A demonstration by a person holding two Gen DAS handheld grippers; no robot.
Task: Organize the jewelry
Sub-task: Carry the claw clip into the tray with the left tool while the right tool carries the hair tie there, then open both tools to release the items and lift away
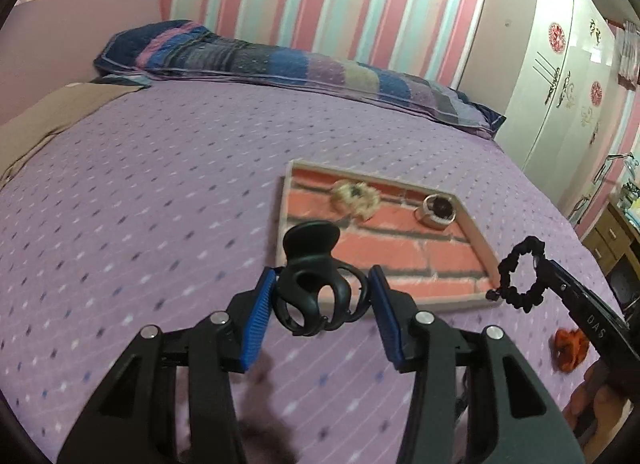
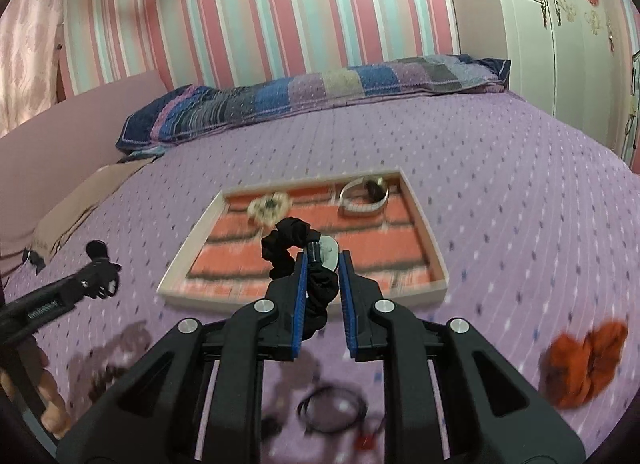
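Spreading ahead of both my grippers, the purple bedspread [image 1: 160,204] carries the brick-patterned tray [image 2: 420,224], where a cream scrunchie [image 1: 356,198] and a watch [image 2: 364,196] lie. My left gripper [image 1: 322,304] clamps a black claw clip [image 1: 312,284]; my right gripper [image 2: 323,288] pinches a black scrunchie [image 2: 290,234]. An orange scrunchie [image 2: 584,362] lies right of it.

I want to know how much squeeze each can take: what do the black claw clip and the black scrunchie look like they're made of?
Black claw clip: probably rigid plastic, smooth with a slight sheen; it keeps its curved prongs in the left gripper. Black scrunchie: apparently soft matte fabric, gathered into ruffles, hanging limp from the right gripper.
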